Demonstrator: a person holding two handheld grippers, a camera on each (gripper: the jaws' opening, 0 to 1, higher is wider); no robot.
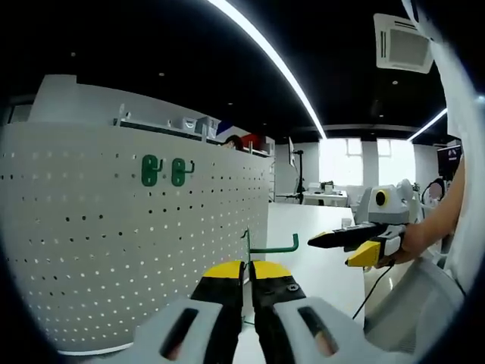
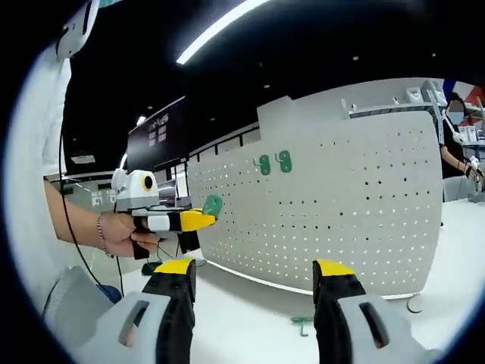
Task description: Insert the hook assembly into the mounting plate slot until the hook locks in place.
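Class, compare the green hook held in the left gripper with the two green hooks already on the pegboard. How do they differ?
The held hook sits clamped between the shut left gripper, off the white pegboard. The mounted hooks hang side by side, high on that board. In the left gripper view, the held hook shows a thin wire arm, while the mounted hooks show flat oval plates. All are green.

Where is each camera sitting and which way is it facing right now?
Left gripper view: rides on the left gripper, whose jaws are shut on a green hook, facing the white pegboard; the right gripper and the hand holding it enter from the right.
Right gripper view: rides on the open right gripper, facing the pegboard over the white table; the left gripper, its hand and a sleeve show at left.
Shared: the pegboard and its two mounted green hooks, and each other's gripper.
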